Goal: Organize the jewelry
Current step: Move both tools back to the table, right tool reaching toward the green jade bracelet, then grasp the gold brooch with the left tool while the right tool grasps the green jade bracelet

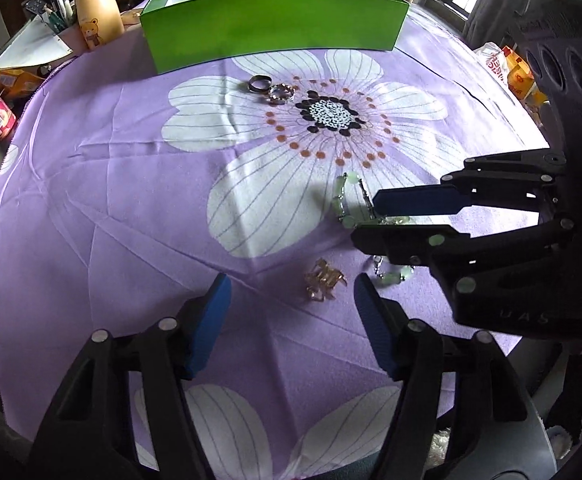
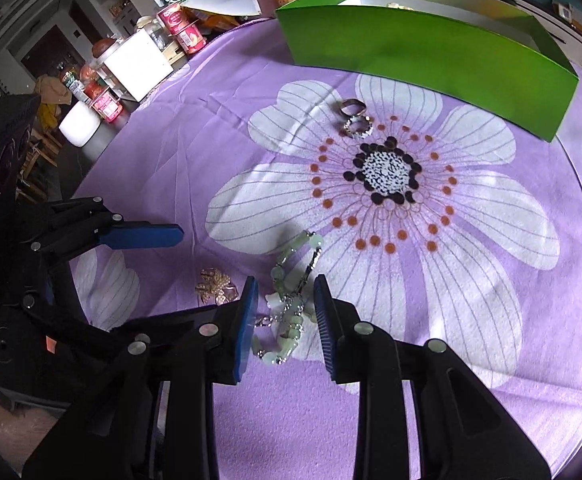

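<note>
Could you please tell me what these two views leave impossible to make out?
- Green box contents: near wall hides the inside in the left wrist view; the right wrist view shows only a sliver.
- Green bead bracelet: right tongs cover part of it in the left wrist view.
- Gold brooch: details too small.

On the purple flowered cloth point(image 2: 163, 168), the right gripper point(image 2: 285, 320) straddles a pale green bead bracelet point(image 2: 291, 300), jaws apart, with a gold brooch point(image 2: 215, 286) at nine o'clock and a green box point(image 2: 431, 56) at one o'clock.
</note>
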Tool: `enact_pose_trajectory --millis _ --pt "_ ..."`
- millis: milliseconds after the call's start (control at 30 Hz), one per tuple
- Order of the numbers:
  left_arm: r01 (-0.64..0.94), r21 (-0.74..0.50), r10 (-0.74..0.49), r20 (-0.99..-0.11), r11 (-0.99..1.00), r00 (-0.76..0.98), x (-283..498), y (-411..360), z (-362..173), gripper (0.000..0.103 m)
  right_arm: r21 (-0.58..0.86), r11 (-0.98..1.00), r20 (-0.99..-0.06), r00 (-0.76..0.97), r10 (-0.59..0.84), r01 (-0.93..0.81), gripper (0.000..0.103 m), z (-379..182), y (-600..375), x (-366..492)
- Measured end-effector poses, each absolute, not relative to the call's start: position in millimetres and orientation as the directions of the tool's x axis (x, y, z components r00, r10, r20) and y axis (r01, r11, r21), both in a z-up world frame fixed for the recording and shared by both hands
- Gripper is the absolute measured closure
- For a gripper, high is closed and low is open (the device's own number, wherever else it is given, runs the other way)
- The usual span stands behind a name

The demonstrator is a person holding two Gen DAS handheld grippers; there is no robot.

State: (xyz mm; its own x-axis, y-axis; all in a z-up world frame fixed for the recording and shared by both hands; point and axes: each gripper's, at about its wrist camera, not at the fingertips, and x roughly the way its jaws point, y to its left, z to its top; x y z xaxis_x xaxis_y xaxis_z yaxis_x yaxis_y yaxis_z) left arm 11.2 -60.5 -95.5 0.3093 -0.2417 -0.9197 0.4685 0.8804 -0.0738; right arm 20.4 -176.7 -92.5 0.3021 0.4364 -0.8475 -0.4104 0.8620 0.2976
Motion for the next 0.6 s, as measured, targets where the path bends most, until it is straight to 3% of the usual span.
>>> enact_pose_trajectory --millis 100,167,233,333,600 --pt "0.477 -0.06 -0.238 -0.916 0.877 0.323 12 -64 -97 0.046 0.273 0.863 -0.847 0.32 0.425 -0.425 0.074 -93 -174 21" --pt "0.478 -0.053 -0.238 -0.912 0.877 0.334 13 -65 -98 0.051 0.232 0.87 -0.85 0.344 0.399 -0.436 0.086 -93 -171 20" --pt "0.482 -0.027 -0.225 -0.906 0.876 0.359 13 -66 -98 0.066 0.246 0.867 -0.846 0.341 0.411 -0.433 0.093 -94 -173 21" --pt "0.476 -0.024 -0.226 -0.9 0.879 0.372 15 -63 -98 0.081 0.259 0.873 -0.839 0.352 0.415 -0.414 0.093 -95 -177 22" --pt "0.413 -0.094 -0.264 -0.887 0.906 0.378 27 -42 -89 0.081 0.278 0.877 -0.822 0.376 0.428 -0.391 0.094 -84 -186 24"
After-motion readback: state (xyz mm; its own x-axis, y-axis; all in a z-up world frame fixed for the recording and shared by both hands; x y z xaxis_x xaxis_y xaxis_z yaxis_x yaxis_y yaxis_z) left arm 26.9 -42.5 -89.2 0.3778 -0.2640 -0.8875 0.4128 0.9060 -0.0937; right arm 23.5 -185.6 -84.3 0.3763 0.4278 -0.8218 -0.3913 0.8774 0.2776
